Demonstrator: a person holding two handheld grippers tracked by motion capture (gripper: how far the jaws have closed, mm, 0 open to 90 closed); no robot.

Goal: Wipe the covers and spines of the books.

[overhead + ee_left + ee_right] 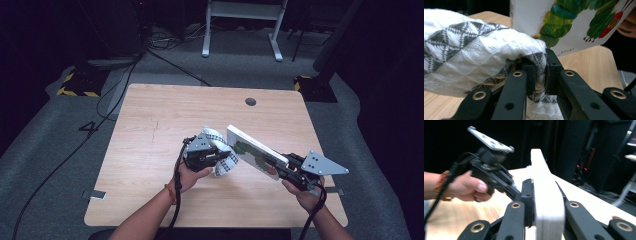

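Left claw (220, 155) clamped on bunched checkered cloth (474, 57) | right claw (277, 167) clamped on lower edge of picture book (252, 150), held tilted above desk (150, 125) | book's long axis runs from right claw up-left toward cloth | cloth touches book's cover just beside left claw, so left hand (192, 175) is placed to wipe.

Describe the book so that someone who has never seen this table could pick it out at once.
On the wooden table, look near the front edge, between the person's two hands. The book is the flat white board held tilted above the tabletop, clamped at its lower end by the right gripper. A green caterpillar on its cover sets it apart from the soft patterned cloth beside it, pinched by the left gripper.
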